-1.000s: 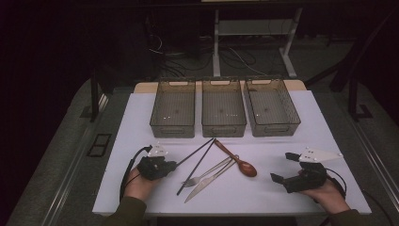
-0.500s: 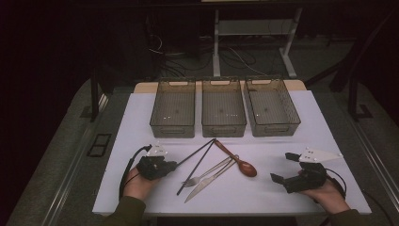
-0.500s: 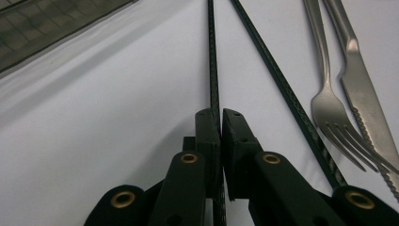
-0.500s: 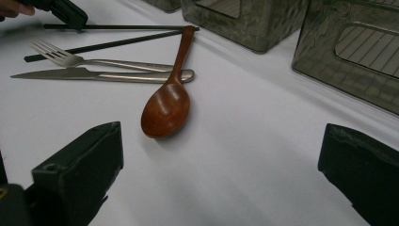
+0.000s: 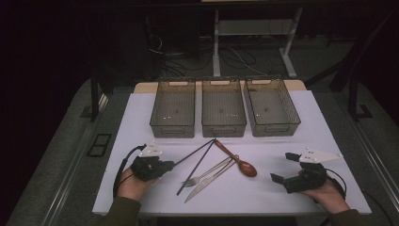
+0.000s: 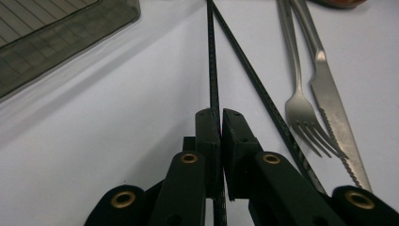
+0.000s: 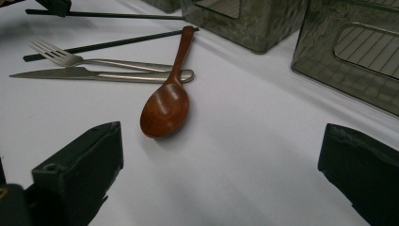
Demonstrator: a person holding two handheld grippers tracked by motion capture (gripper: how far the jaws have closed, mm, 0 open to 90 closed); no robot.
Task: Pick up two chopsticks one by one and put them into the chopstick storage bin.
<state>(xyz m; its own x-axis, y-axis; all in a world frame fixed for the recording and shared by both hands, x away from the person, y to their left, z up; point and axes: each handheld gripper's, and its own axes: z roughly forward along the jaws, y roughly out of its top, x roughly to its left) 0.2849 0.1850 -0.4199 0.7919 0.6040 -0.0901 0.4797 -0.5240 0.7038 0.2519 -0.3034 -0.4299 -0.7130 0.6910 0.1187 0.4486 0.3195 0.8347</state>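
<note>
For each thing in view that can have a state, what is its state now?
Left tool: shut on one black chopstick.
Right tool: open, nothing between its jaws.
Second chopstick: lying free on the table.
Fork: lying flat, beside the knife.
Wooden spoon: lying bowl up, its handle across the fork and knife handles.
Three bins: upright, empty.
</note>
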